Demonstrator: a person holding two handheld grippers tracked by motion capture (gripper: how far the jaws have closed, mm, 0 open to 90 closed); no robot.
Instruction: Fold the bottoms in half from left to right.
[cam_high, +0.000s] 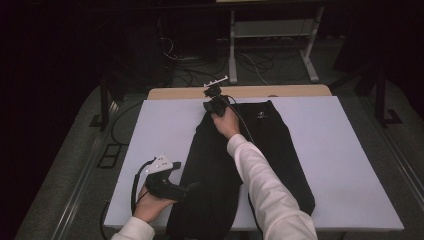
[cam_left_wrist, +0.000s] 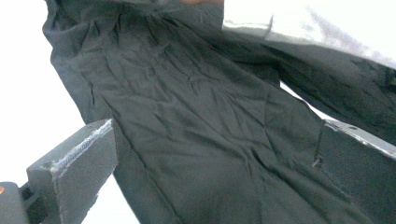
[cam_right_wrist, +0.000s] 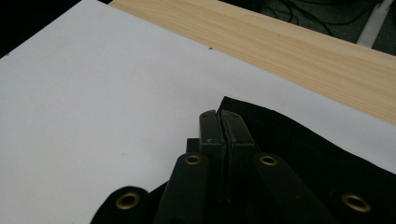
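A black garment (cam_high: 225, 170) lies lengthwise on a white board (cam_high: 340, 150), with a small white logo near its far end. My right gripper (cam_high: 214, 103) is at the garment's far left corner. In the right gripper view its jaws (cam_right_wrist: 219, 126) are pressed together on the cloth's edge (cam_right_wrist: 289, 140), slightly above the board. My left gripper (cam_high: 189, 189) rests at the garment's near left edge. In the left gripper view it is open (cam_left_wrist: 215, 140), with wrinkled black cloth (cam_left_wrist: 187, 121) spread between and beyond its jaws.
The board lies on a wooden table whose bare strip (cam_high: 180, 93) runs along the far side (cam_right_wrist: 303, 51). A white-sleeved forearm (cam_high: 265, 190) crosses over the garment. Cables and metal frame legs (cam_high: 232, 55) stand on the floor beyond the table.
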